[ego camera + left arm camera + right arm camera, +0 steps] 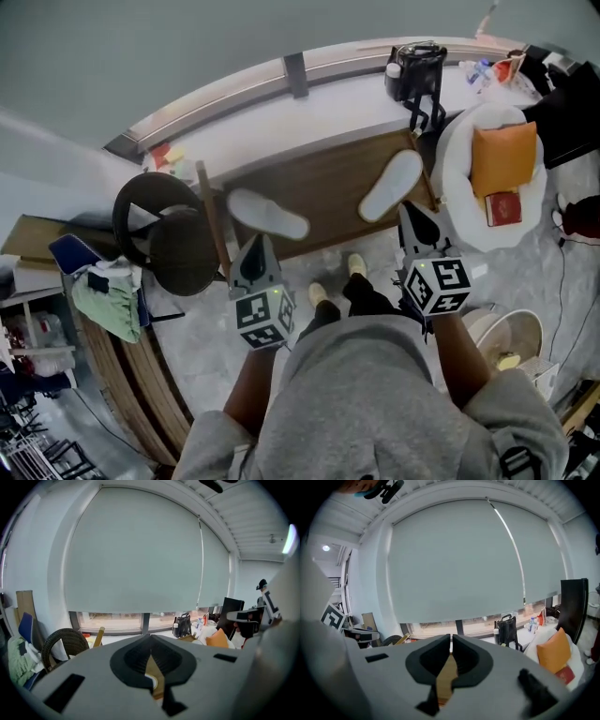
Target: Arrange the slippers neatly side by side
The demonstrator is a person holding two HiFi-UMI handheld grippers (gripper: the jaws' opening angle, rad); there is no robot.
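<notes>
Lying splayed on the brown board (328,183), left slipper (269,213) and right slipper (391,186) look light, floppy; pinch each sole edge. Clenched, empty, left gripper (257,246) and right gripper (412,220) hang at its near edge

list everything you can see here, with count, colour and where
left slipper: one, white, wooden platform, left part
right slipper: one, white, platform's right part, apart from the other
wooden platform: one, brown, below the ledge
bag: one, black, on the white ledge
wicker chair: one, dark, left
cushion: one, orange, white seat, right
cloth: one, green, far left
shoes: two, pale, floor
left gripper: grey, shut, empty
right gripper: grey, shut, empty
</notes>
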